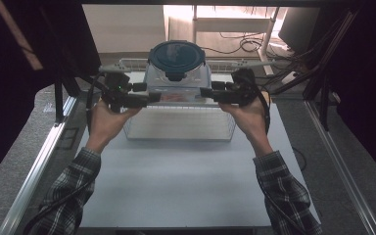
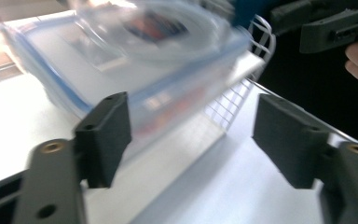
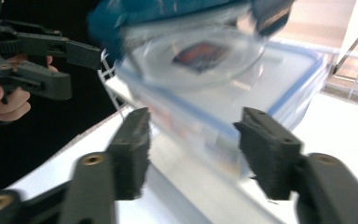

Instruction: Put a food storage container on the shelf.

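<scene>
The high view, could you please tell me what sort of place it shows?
Probably a lab or recording workspace, not a home: a bare white table framed by metal rails, black curtains at both sides, and loose cables on the floor behind.

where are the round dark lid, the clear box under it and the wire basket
round dark lid [image 1: 176, 54], high view, centre of its top
clear box [image 1: 178, 83], high view, its front wall
wire basket [image 1: 178, 128], high view, its front mesh wall

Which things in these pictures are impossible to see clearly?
- Label on the clear container, left gripper view: blurred.
- Round container with dark blue lid, right gripper view: cut by the top edge, blurred.
- Wire basket contents, high view: rear part hidden by the containers.
</scene>
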`<move>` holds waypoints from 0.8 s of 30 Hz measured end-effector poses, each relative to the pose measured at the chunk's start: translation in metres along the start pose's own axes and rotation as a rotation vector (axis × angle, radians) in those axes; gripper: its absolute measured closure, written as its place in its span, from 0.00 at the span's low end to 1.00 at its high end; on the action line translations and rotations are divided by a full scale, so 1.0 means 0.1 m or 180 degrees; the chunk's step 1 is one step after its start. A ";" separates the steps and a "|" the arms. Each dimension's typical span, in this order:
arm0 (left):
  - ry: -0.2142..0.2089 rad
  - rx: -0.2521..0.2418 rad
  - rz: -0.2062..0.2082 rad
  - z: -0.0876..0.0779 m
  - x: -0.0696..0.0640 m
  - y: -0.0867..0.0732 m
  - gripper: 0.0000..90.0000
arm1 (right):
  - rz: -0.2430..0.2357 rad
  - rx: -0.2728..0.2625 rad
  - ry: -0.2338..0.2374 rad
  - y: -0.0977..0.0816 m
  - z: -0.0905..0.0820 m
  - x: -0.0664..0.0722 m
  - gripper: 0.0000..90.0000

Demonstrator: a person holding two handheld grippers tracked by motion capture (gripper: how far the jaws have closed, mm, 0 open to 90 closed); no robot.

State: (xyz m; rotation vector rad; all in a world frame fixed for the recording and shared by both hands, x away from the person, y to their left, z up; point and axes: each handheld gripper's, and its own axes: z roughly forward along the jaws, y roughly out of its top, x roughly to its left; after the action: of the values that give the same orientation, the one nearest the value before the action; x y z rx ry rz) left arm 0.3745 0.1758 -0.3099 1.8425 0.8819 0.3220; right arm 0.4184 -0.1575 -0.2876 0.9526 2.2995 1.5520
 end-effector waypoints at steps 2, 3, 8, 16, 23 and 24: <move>-0.0057 0.0020 0.0033 0.03 -0.07 -0.15 0.24 | -0.0044 0.0003 0.0021 -0.13 -0.03 0.04 0.35; -0.0074 0.0022 0.0039 0.03 -0.08 -0.18 0.21 | -0.0071 0.0018 0.0015 -0.22 -0.04 0.07 0.31; -0.0198 0.0019 0.0005 0.05 -0.20 -0.52 0.13 | -0.0136 0.0029 0.0053 -0.48 -0.09 0.15 0.20; -0.0143 0.0056 0.0060 -0.02 -0.35 -1.06 0.08 | -0.0207 0.0119 0.0145 -0.97 -0.17 0.30 0.09; -0.0093 0.0121 0.0058 -0.03 -0.42 -1.50 0.06 | -0.0216 0.0274 0.0108 -1.40 -0.20 0.35 0.05; -0.0104 0.0135 0.0052 -0.03 -0.43 -1.56 0.05 | -0.0223 0.0297 0.0091 -1.46 -0.20 0.35 0.05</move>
State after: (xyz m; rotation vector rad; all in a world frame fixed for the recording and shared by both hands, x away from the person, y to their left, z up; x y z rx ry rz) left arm 0.2766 0.1801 -0.4393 1.8898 0.8578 0.2845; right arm 0.3235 -0.1856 -0.4020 0.8666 2.4166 1.4513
